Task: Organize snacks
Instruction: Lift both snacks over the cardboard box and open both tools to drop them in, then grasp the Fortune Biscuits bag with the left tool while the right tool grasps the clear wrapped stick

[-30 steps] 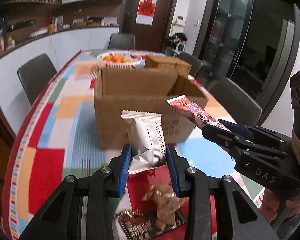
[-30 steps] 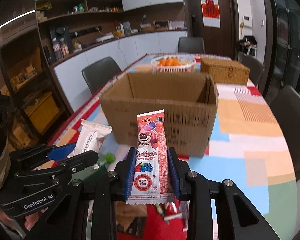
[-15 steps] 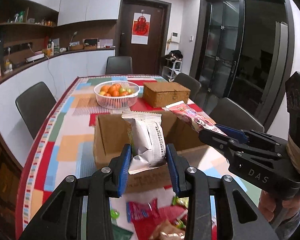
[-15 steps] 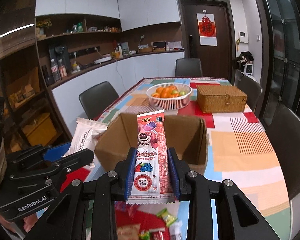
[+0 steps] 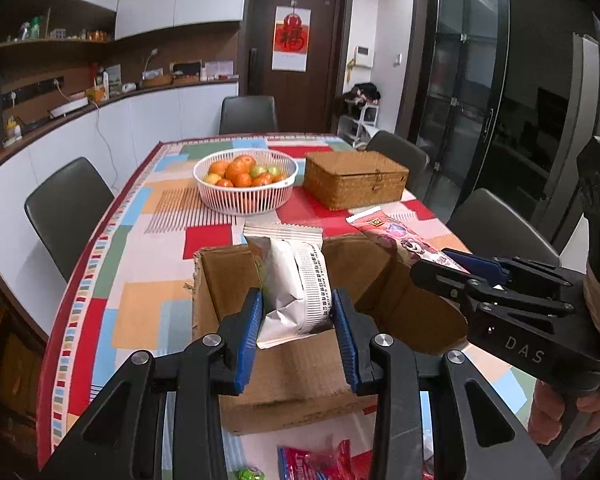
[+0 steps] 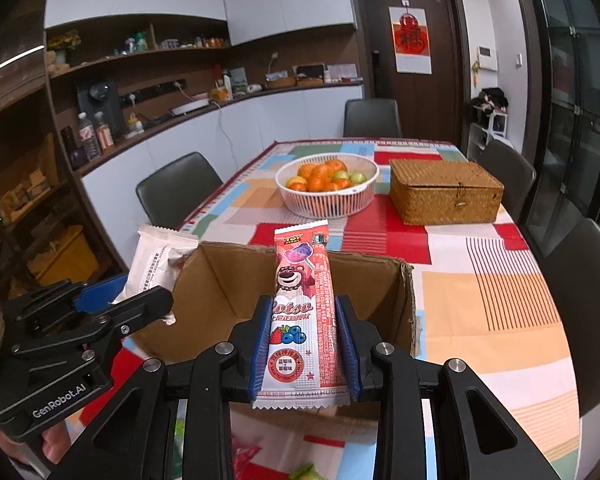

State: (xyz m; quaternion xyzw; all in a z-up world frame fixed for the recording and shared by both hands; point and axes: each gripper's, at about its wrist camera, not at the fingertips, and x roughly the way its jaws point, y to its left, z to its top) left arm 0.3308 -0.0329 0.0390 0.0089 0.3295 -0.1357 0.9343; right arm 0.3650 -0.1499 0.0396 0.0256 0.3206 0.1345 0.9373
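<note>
You've got 2 snacks in hand, both over the open cardboard box. Your left gripper is clamped on the white packet, blue pads pinching its lower half w/ the crimped top edge sticking up. Your right gripper is clamped on the pink lolly wrapper, pads on both long edges near the bottom, the rest standing upright past the tips.

Handling, as I judge it: both are light, so weight's no issue. The white packet looks soft and puffy w/ slick film; it's crumpled where the pads bite, so contents may crush if you squeeze harder. Best hold is the flat sealed end or low body, as now. The pink wrapper looks flat, thin and floppy; held at 1 end it'll likely bend or swing, so mid-length grip on the edges is steadier.

Both should drop clean into the box when you open up; film may cling to a pad briefly. More loose snacks lie on the tablecloth on the near side of the box. The fruit basket and wicker box sit well behind, out of the way.
</note>
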